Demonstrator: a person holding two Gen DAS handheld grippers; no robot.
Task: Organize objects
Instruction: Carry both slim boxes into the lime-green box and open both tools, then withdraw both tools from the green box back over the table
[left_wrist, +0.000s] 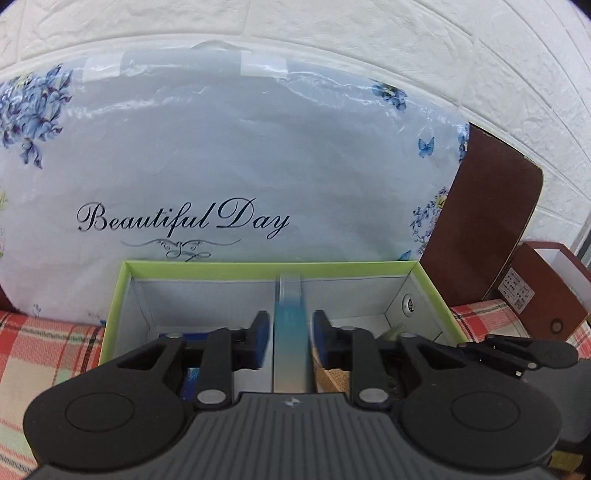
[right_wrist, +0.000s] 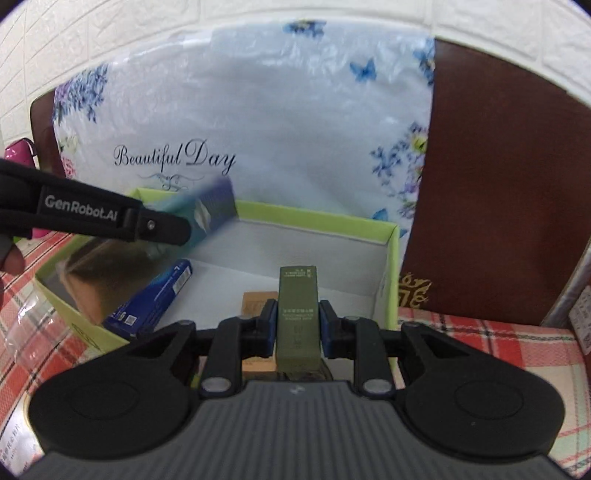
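Right wrist view alone shows olive carton (right_wrist: 297, 314) in right gripper (right_wrist: 297, 325).

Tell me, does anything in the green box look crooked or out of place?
The blue carton lies slanted near the left wall of the green box, not lined up with its sides. Nothing looks spilled.

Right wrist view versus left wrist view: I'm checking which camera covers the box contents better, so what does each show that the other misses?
Only the right wrist view shows the olive-green carton between the right tool's pads, the dark blue carton lying in the box, and a pink object at far left.

Only the left wrist view shows the round hole in the box's side wall.

Both show the green-rimmed box, the "Beautiful Day" bag, the blurred teal carton and the plaid cloth.
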